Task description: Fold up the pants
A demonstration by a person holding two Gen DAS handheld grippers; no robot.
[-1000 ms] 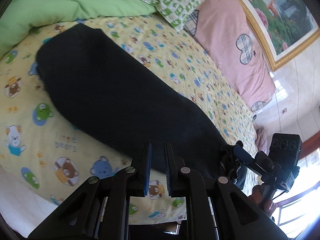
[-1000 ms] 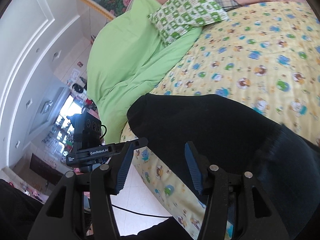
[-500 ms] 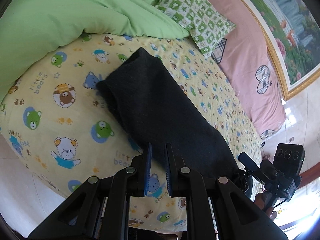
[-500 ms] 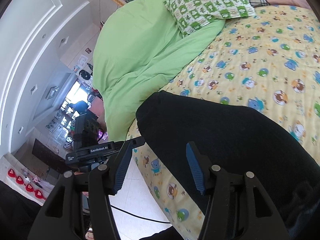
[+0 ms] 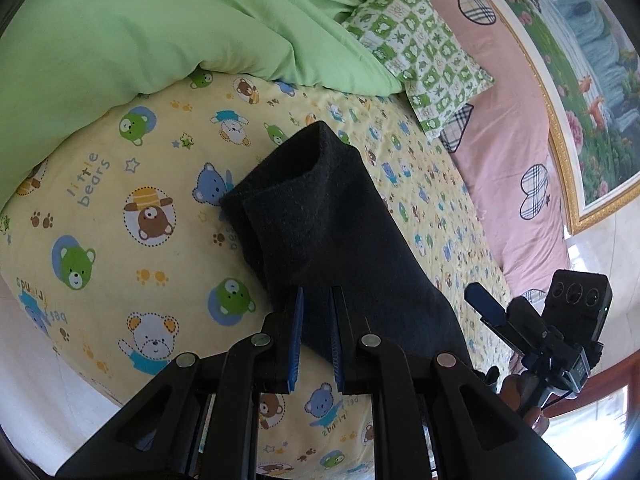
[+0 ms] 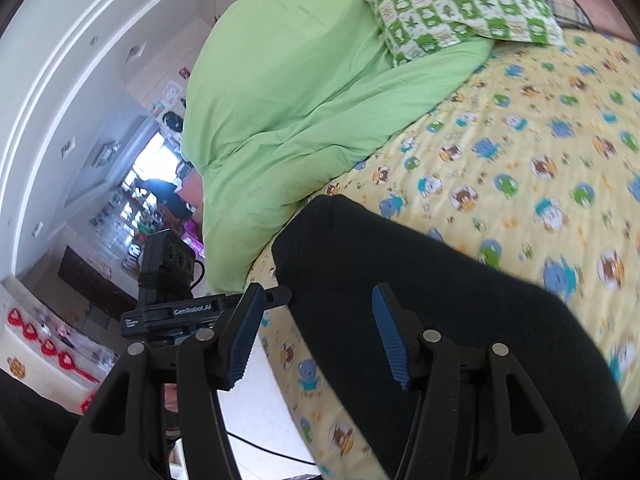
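Dark navy pants (image 5: 332, 240) lie along the near edge of a bed with a yellow bear-print sheet (image 5: 120, 208). In the left wrist view the leg end is folded and points away from me. My left gripper (image 5: 316, 320) hovers just above the pants with its blue pads nearly together and nothing between them. My right gripper (image 6: 316, 320) is open above the pants (image 6: 420, 288) near the bed edge. Each gripper shows in the other's view: the right one (image 5: 520, 320) and the left one (image 6: 208, 308).
A green duvet (image 5: 160, 32) is heaped at the far left of the bed. A green checked pillow (image 5: 420, 52) and pink pillows (image 5: 512, 120) lie by the headboard. A framed painting (image 5: 592, 80) hangs behind. White floor (image 6: 256, 408) lies below the bed edge.
Both grippers have pulled back and up from the pants. The left view now shows more sheet and the folded leg end farther off. The right jaws stay open.
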